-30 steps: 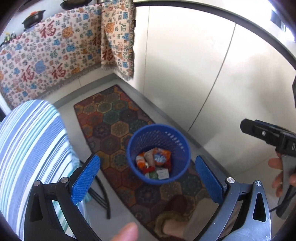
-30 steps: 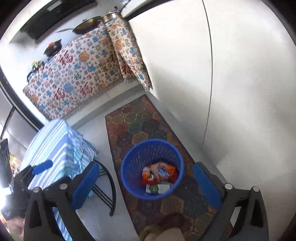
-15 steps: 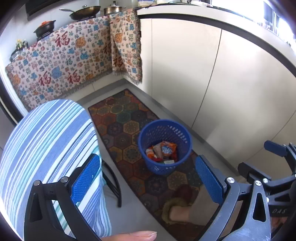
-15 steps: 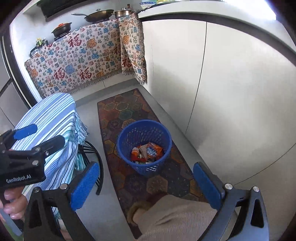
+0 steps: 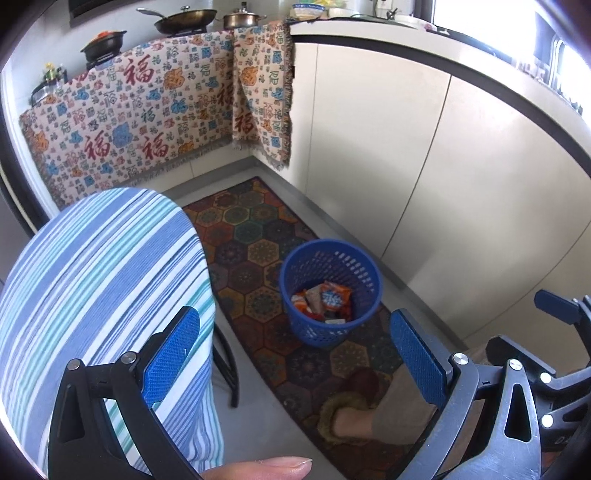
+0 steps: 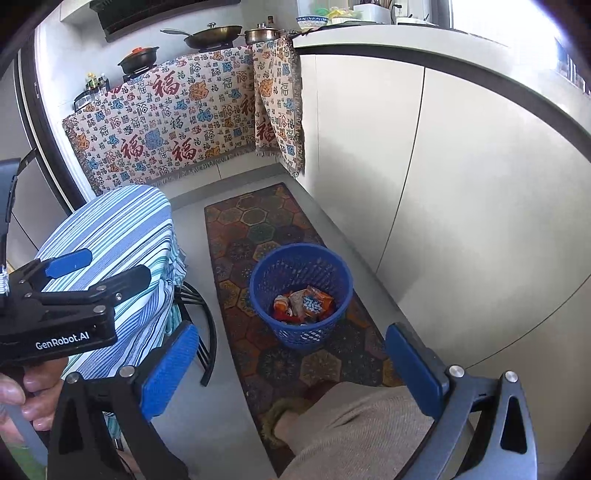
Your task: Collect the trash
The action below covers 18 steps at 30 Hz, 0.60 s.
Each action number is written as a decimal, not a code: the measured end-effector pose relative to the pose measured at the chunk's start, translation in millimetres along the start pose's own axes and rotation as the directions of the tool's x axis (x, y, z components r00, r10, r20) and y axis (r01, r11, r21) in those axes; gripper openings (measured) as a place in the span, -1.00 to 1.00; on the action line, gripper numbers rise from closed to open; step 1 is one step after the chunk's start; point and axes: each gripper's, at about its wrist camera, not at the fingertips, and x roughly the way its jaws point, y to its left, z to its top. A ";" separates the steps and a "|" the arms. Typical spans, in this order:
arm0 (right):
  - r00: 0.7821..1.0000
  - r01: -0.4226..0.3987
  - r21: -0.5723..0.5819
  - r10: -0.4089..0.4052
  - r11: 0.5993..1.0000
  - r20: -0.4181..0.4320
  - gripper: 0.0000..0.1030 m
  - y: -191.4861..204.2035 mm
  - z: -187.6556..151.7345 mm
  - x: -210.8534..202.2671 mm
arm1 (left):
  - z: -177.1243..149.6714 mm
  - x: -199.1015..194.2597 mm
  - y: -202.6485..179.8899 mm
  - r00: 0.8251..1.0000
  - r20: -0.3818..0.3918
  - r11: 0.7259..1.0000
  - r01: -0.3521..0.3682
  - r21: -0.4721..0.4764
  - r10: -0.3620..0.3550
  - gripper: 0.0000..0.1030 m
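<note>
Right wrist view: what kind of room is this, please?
Most likely a home kitchen: a pan and pot stand on a cooktop, pale cabinets run under a counter, and a blue trash basket sits on a patterned rug.

The waste basket (image 5: 330,291) stands on the floor runner (image 5: 258,266), toward its near end, with snack wrappers (image 5: 323,301) lying inside it. From the basket, the cabinet fronts (image 5: 424,177) run along at 3 o'clock, close beside the runner's edge. The cloth-covered stool (image 5: 99,295) stands at 9 o'clock, off the runner. The patterned cloth (image 5: 147,122) hangs over the cooking surface (image 6: 207,48) at 12 o'clock, beyond the runner's far end; pans (image 6: 210,35) sit on it. The person's slippered foot (image 5: 347,417) rests on the runner at 6 o'clock.
</note>
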 end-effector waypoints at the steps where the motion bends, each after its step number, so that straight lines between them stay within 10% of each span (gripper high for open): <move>1: 1.000 0.001 0.000 -0.001 1.000 0.001 1.00 0.8 0.0 -1.3 | -0.9 -0.7 0.4 1.000 0.001 1.000 0.000 -0.001 0.000 0.99; 18: 1.000 0.004 0.001 -0.004 1.000 0.004 1.00 5.7 -1.3 -8.6 | -3.9 -12.3 1.2 1.000 0.019 1.000 -0.004 -0.007 0.004 0.99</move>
